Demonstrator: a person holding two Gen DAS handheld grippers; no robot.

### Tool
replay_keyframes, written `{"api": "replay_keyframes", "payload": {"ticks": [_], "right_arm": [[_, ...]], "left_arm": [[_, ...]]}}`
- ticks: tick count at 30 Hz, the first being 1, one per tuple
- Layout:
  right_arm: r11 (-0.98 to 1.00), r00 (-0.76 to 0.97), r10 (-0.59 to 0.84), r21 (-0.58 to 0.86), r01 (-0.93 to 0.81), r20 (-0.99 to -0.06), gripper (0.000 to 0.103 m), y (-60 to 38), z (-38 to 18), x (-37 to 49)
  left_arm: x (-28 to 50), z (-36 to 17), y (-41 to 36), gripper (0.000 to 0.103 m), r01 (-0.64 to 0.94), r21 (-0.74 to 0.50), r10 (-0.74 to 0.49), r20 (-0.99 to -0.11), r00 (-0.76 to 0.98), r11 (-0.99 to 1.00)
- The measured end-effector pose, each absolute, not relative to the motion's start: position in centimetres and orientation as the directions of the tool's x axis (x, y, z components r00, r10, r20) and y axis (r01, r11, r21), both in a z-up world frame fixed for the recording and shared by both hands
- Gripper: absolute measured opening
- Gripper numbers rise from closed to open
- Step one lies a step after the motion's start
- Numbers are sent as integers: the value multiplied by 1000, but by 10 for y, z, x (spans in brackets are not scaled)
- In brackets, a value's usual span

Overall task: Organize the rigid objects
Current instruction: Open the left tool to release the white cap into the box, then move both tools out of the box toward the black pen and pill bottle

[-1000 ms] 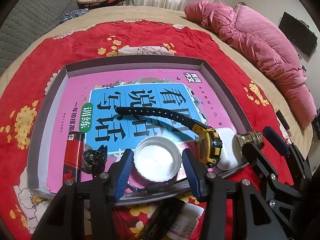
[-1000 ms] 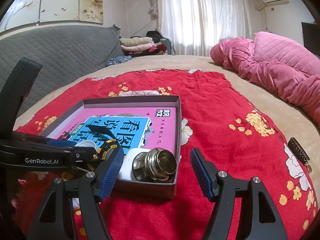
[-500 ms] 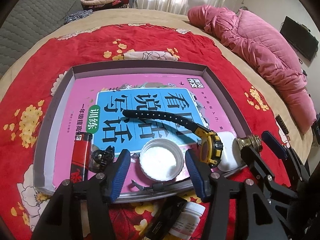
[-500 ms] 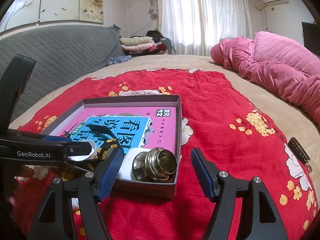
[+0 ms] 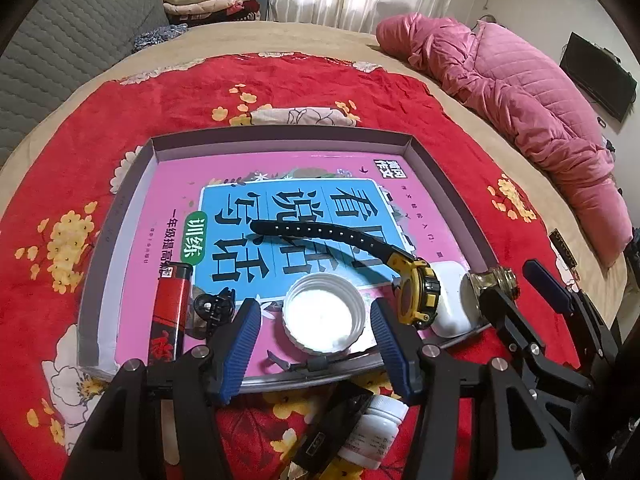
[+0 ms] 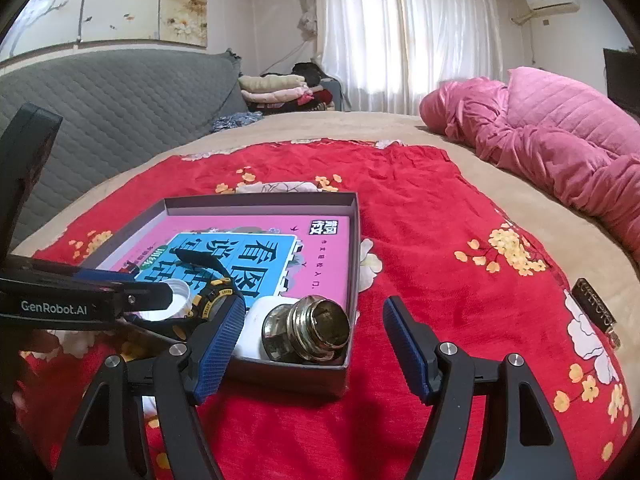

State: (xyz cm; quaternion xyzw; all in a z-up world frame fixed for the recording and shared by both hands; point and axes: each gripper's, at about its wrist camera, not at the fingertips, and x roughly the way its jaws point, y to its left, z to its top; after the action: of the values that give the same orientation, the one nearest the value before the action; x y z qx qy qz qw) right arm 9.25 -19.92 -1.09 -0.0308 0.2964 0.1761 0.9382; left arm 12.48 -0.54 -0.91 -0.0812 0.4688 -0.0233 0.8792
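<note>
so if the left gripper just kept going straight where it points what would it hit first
Most likely the white lid lying in the tray; it sits right between the open fingers of the left gripper. Depth is hard to judge.

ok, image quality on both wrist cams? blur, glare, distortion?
Left wrist view: sharp, strong fisheye bending the box, dark vignette corners, white cap nearly blown out. Right wrist view: sharp up close, curtains overexposed by backlight, bed edge curved by the lens.
</note>
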Motion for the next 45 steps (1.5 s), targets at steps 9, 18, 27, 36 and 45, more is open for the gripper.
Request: {"api": "replay_keyframes", "payload": {"ticks": [9, 18, 27, 36, 45], "right_arm": [[934, 767, 305, 19, -357, -564, 74, -200, -9, 87], [934, 783, 284, -25, -356, -554, 74, -201, -2, 79], [936, 787, 283, -20, -351, -549, 74, -203, 8, 69], [926, 779, 301, -25, -376, -551, 74, -195, 18, 57], [909, 771, 339, -23, -416, -539, 75, -183, 30, 43]], "left_arm": [[114, -3, -4, 57, -41, -159, -108, -815, 569, 986], [105, 1, -4, 57, -34, -160, -113, -816, 566, 986], [93, 11, 5, 57, -46, -166, -108, -805, 584, 985], [80, 19, 16, 57, -56, -179, -111, -796, 595, 982], [70, 27, 14, 57, -43, -172, -111, -788, 606, 984]]}}
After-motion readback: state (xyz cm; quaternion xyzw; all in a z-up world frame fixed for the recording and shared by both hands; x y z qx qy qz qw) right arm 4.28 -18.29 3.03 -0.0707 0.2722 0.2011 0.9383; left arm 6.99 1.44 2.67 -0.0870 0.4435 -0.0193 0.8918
